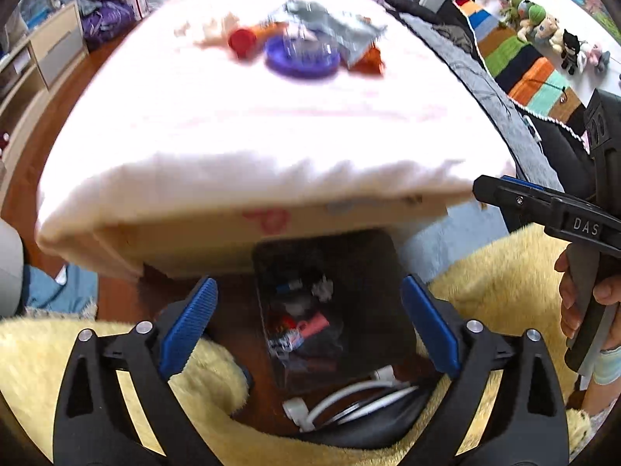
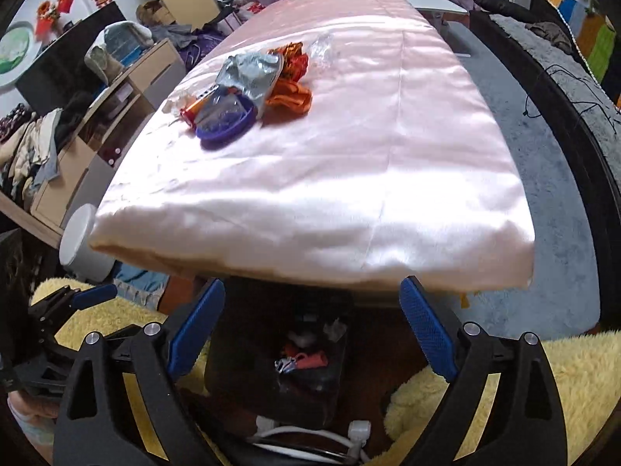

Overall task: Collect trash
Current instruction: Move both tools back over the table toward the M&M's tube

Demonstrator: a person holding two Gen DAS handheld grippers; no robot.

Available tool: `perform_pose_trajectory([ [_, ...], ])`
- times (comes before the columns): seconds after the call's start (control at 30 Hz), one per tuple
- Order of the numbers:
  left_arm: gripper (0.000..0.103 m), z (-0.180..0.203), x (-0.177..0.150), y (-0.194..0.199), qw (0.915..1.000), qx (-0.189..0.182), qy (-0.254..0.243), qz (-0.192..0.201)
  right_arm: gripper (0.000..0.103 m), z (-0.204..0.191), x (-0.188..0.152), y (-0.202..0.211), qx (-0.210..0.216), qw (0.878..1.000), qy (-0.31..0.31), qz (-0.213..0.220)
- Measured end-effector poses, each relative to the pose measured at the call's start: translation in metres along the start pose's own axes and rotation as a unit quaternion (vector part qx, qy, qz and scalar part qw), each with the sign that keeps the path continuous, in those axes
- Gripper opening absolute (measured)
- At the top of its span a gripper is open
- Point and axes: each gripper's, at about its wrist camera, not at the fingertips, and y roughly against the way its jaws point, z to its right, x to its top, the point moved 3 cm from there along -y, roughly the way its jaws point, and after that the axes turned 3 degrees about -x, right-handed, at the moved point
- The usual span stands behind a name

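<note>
Left gripper wide open, empty, directly above black trash bin holding scraps. Right gripper also wide open, empty, over the same bin. Remaining trash pile ahead on pink-covered table, well apart.

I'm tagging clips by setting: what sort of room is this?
Probably a lived-in bedroom: plush toys line a striped blanket, clothes pile by a cabinet, and a cloth-covered table holds trash.
</note>
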Motion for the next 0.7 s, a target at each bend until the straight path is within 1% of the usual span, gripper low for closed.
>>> perform_pose_trajectory([
  [0.2, 0.092, -0.018, 0.04, 0.008, 0.9994, 0.02, 0.014, 0.026, 0.092, -0.001, 0.036, 0.0, 0.0, 1.0, 0.009, 0.018],
  [0.33, 0.092, -0.025, 0.067, 0.008, 0.999, 0.029, 0.008, 0.034, 0.092, -0.003, 0.062, -0.005, 0.005, 1.0, 0.015, 0.025],
  [0.47, 0.092, -0.028, 0.092, 0.003, 0.9985, 0.036, -0.005, 0.04, 0.092, -0.012, 0.089, -0.011, 0.011, 0.999, 0.018, 0.039],
  [0.6, 0.092, -0.038, 0.117, -0.007, 0.9984, 0.037, -0.004, 0.044, 0.092, -0.022, 0.118, -0.019, 0.021, 0.998, 0.028, 0.052],
  [0.7, 0.092, -0.046, 0.133, -0.013, 0.9981, 0.039, 0.001, 0.047, 0.088, -0.026, 0.134, -0.031, 0.026, 0.998, 0.028, 0.053],
])
